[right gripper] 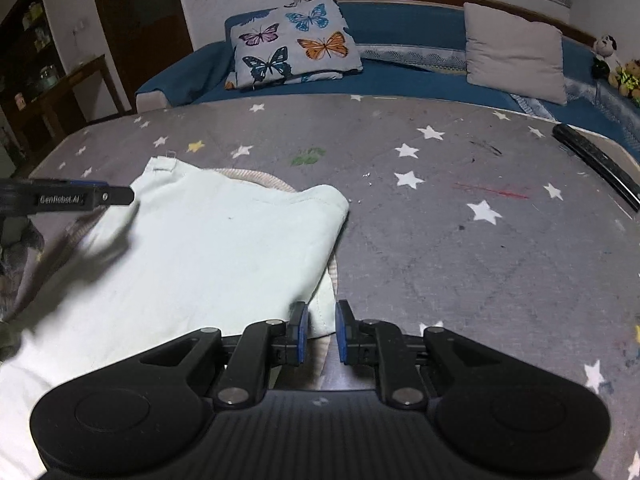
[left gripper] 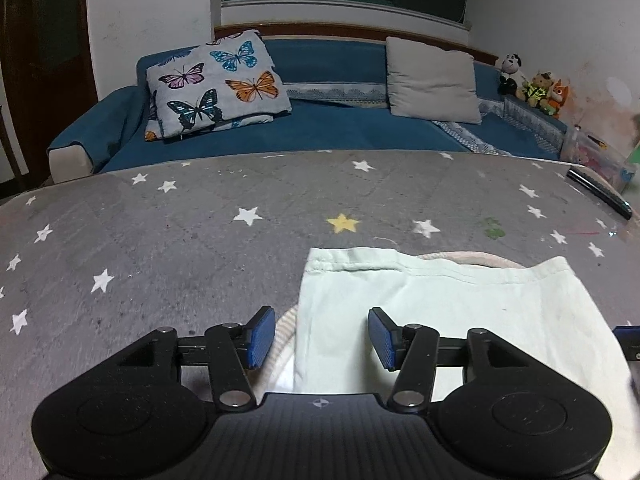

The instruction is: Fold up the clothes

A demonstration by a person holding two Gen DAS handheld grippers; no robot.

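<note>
On starry cover (left gripper: pixel 160 240), mint garment (left gripper: pixel 440 312), both claws apparently empty.

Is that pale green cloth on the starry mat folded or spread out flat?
Folded, at least once. The pale green cloth lies as a neat panel with a rounded doubled edge on its right side, and a pink striped layer peeks out beneath.

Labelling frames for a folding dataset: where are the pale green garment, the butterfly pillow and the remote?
Garment (right gripper: pixel 208 248): right wrist view, middle of cloth.
Butterfly pillow (left gripper: pixel 218 82): left wrist view, centre of face.
Remote (right gripper: pixel 596 160): right wrist view, mid-body.
</note>
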